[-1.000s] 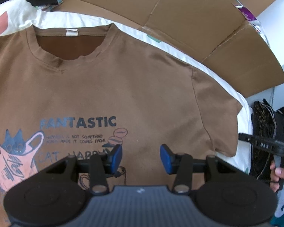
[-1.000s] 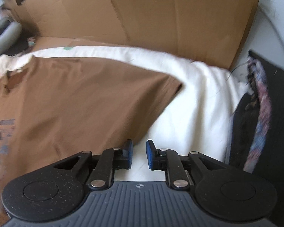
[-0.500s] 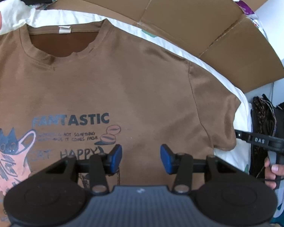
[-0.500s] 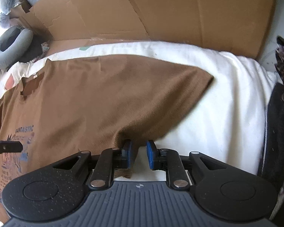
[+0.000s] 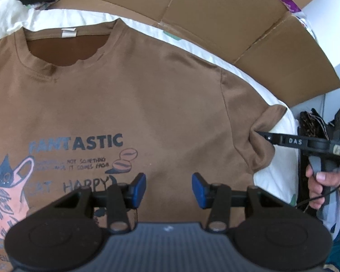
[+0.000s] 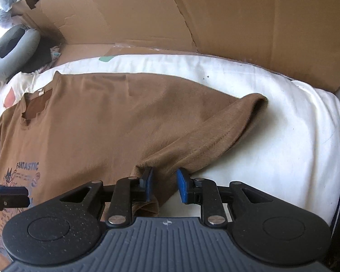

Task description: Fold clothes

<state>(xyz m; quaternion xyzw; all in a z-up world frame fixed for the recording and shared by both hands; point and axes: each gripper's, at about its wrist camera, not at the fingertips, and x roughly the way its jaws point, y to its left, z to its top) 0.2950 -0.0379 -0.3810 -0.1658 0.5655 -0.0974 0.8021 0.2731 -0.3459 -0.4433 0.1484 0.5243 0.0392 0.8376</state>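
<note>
The left gripper [image 5: 168, 187] hangs over the lower chest of the shirt [image 5: 147, 95], jaws half apart with nothing between them, only the printed front showing through the gap. The right gripper [image 6: 162, 182] is at the sleeve [image 6: 206, 140]: its jaws have just been opening, and the sleeve's hem sits in the gap, bunched against the left pad while the right pad stands clear of the cloth, so this reads as a straddle rather than a firm pinch. The shirt lies face up and nearly flat on a white quilt [image 6: 272, 136], collar [image 5: 68, 52] at the far side, with cardboard [image 6: 215, 22] standing beyond the bed. It looks like thin, soft cotton knit: light, limp, and apt to drag and wrinkle rather than slide as one piece, so a single grip would likely pull a peak. The stitched hem of the sleeve and the shoulder seam seem the best holds, being doubled and less stretchy; the plain single layer of the chest would probably slip or gather both layers.
</note>
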